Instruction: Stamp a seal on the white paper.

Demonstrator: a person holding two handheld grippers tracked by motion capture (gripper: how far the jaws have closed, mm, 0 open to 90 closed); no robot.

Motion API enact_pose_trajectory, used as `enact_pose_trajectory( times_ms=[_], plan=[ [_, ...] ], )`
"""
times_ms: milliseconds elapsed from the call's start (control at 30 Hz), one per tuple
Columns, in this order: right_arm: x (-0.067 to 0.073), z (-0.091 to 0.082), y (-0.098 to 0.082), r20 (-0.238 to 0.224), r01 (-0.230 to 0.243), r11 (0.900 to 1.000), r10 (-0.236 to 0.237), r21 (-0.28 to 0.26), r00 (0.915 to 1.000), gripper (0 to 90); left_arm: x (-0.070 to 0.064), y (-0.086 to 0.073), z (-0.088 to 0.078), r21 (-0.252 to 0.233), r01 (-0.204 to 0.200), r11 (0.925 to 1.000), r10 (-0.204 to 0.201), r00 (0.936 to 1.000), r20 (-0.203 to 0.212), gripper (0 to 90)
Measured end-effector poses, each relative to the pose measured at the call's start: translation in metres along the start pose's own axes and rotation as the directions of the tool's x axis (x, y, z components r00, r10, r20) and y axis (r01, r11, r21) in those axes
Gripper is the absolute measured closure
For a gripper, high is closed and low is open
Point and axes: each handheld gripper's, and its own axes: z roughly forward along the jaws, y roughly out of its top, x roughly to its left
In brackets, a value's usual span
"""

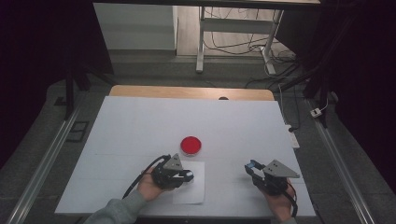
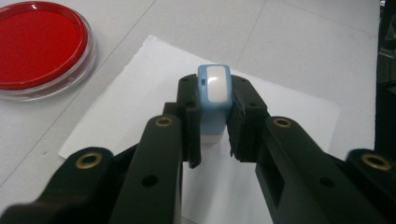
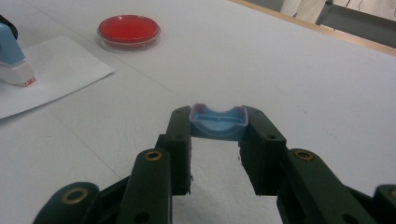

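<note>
**Two grippers, each clamped on a blue piece**

Nearest us, our left gripper (image 2: 214,116) pinches a blue stamp (image 2: 214,100) upright, its base on the white paper sheet (image 2: 140,88). Our right gripper (image 3: 218,128) holds the stamp's blue cap (image 3: 218,122) just above the white table (image 1: 140,126), well apart from the stamp. Farther off sits the red ink pad (image 1: 191,145), just beyond the paper.
</note>
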Motion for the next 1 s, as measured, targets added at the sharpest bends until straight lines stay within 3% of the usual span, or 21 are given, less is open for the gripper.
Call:
enact_pose_trajectory(
  times_ms=[433, 533, 1000],
  plan=[
    [0.0007, 0.0008, -0.0002, 0.001, -0.002, 1.0, 0.002, 0.004, 1.0, 64.9, -0.0007, 0.0012, 0.0009, 0.025, -0.007, 0.9997, 0.007, 1.0, -0.004, 76.1],
    [0.0009, 0.0007, -0.0001, 0.001, 0.0, 1.0, 0.0, 0.004, 1.0, 64.9, -0.0027, 0.0033, 0.0008, 0.048, -0.027, 0.9985, 0.027, 0.9995, -0.018, 76.1],
    [0.0009, 0.0007, 0.0, -0.001, -0.002, 1.0, 0.002, 0.002, 1.0, 64.9, -0.0031, 0.0039, 0.0017, 0.047, -0.008, 0.9989, 0.008, 0.9998, -0.018, 76.2]
  ],
)
